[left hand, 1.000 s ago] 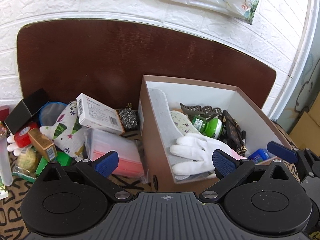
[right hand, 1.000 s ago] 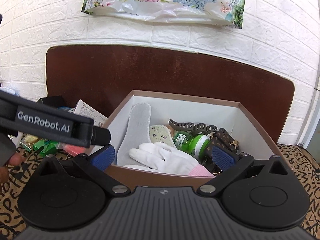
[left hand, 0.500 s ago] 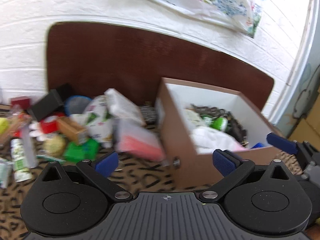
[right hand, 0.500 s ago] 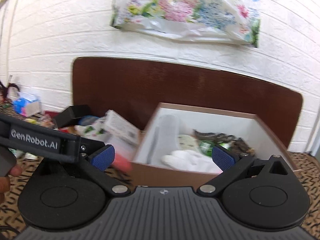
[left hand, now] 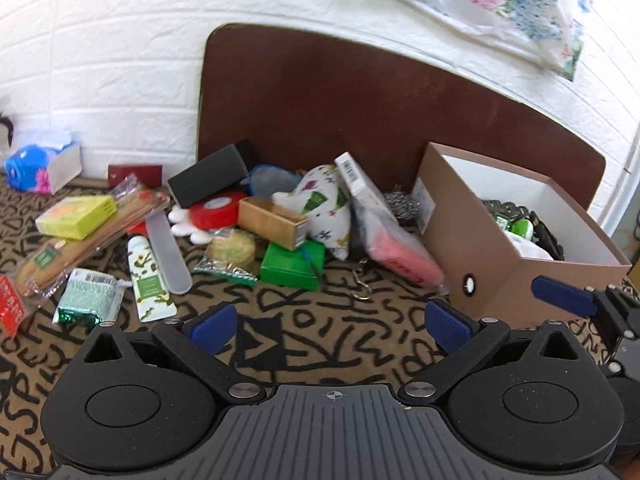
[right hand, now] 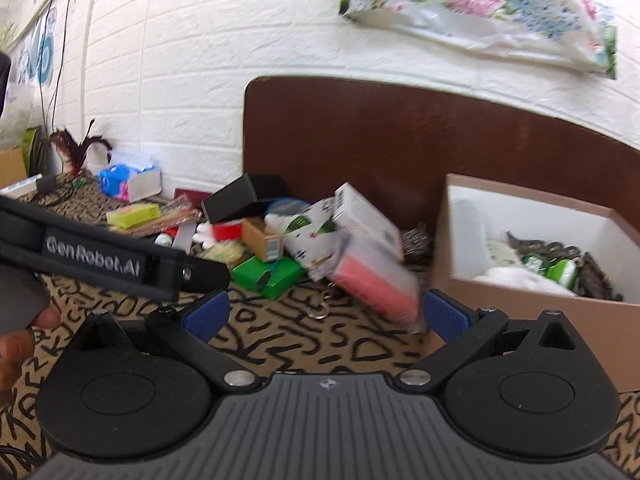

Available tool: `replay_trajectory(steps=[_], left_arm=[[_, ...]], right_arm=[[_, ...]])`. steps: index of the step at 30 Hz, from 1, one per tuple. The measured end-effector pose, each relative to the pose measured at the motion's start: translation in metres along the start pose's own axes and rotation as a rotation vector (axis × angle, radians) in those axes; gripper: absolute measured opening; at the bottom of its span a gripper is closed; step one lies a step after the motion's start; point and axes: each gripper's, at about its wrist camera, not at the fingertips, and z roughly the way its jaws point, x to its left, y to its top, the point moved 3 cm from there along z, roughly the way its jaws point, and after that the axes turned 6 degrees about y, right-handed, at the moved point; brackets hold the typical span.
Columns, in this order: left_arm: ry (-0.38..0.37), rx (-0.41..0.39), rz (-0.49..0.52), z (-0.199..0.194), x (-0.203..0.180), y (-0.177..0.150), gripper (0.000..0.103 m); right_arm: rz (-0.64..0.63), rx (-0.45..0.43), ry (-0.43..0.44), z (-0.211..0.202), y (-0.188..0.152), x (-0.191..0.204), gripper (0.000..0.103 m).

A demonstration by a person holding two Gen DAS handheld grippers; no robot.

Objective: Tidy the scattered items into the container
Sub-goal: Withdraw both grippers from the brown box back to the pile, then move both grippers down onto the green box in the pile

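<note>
A brown cardboard box [left hand: 500,264] with a white inside stands at the right; it also shows in the right wrist view [right hand: 520,312]. It holds a white glove [right hand: 516,278], a green bottle [right hand: 560,270] and other items. A heap of scattered items lies left of it: a pink pouch [left hand: 400,256], a green box [left hand: 294,266], a patterned cloth bag [left hand: 324,208], a white carton [left hand: 358,184], a red tape roll [left hand: 218,210]. My left gripper [left hand: 336,322] is open and empty above the patterned cloth, short of the heap. My right gripper [right hand: 322,314] is open and empty, facing the pink pouch [right hand: 372,278].
A brown headboard [left hand: 360,100] and white brick wall stand behind. Further left lie a yellow-green box [left hand: 76,216], a biscuit pack [left hand: 80,240], a tube [left hand: 150,280] and a blue tissue pack [left hand: 38,166]. The left gripper's strap [right hand: 100,256] crosses the right wrist view.
Both grippers have swung left and pulled back from over the box toward the heap of items. Both stayed open and empty.
</note>
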Motion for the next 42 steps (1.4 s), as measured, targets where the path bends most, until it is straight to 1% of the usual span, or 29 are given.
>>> replay_trajectory(steps=[5,7,11,13,15,18,20,22,24,27,28,30,32,35,37,39,42], left_arm=[[-0.006,0.025,-0.028,0.017,0.019,0.002,0.103],[-0.007,0.037,-0.029,0.024,0.025,0.003,0.101],[-0.018,0.051,-0.021,0.040,0.034,0.008,0.093],[-0.020,0.058,-0.010,0.049,0.037,0.011,0.087],[-0.027,0.071,0.003,0.060,0.038,0.014,0.078],[-0.037,0.090,0.021,0.077,0.040,0.017,0.067],[-0.039,0.104,0.033,0.090,0.042,0.018,0.064],[-0.040,0.120,0.054,0.102,0.043,0.019,0.059],[-0.045,0.135,0.079,0.113,0.043,0.020,0.049],[-0.043,0.149,0.107,0.128,0.044,0.020,0.044],[-0.047,0.152,0.110,0.132,0.045,0.021,0.043],[-0.067,0.163,0.114,0.138,0.045,0.023,0.044],[-0.084,0.169,0.126,0.140,0.043,0.023,0.044],[-0.082,0.147,0.142,0.135,0.044,0.022,0.046],[-0.080,0.134,0.135,0.132,0.047,0.021,0.047],[-0.084,0.136,0.131,0.135,0.048,0.022,0.047],[-0.105,0.148,0.136,0.140,0.046,0.025,0.046]], right_arm=[[-0.009,0.039,0.024,0.022,-0.005,0.007,0.099],[-0.011,0.056,0.033,0.031,-0.007,0.010,0.096],[-0.016,0.083,0.047,0.049,-0.009,0.017,0.093],[-0.011,0.098,0.057,0.059,-0.011,0.020,0.088],[-0.006,0.115,0.067,0.070,-0.012,0.022,0.085],[-0.006,0.134,0.076,0.086,-0.013,0.025,0.080],[-0.007,0.149,0.082,0.095,-0.014,0.025,0.077],[-0.010,0.163,0.091,0.105,-0.014,0.024,0.072],[-0.013,0.174,0.096,0.115,-0.014,0.022,0.069],[-0.014,0.188,0.099,0.128,-0.013,0.020,0.068],[-0.015,0.193,0.102,0.133,-0.013,0.019,0.066],[-0.018,0.201,0.112,0.140,-0.012,0.018,0.064],[-0.017,0.204,0.118,0.146,-0.012,0.017,0.064],[-0.011,0.201,0.123,0.152,-0.009,0.015,0.063],[-0.011,0.201,0.130,0.153,-0.008,0.013,0.063],[-0.017,0.207,0.134,0.156,-0.008,0.013,0.063],[-0.016,0.217,0.138,0.159,-0.008,0.011,0.060]])
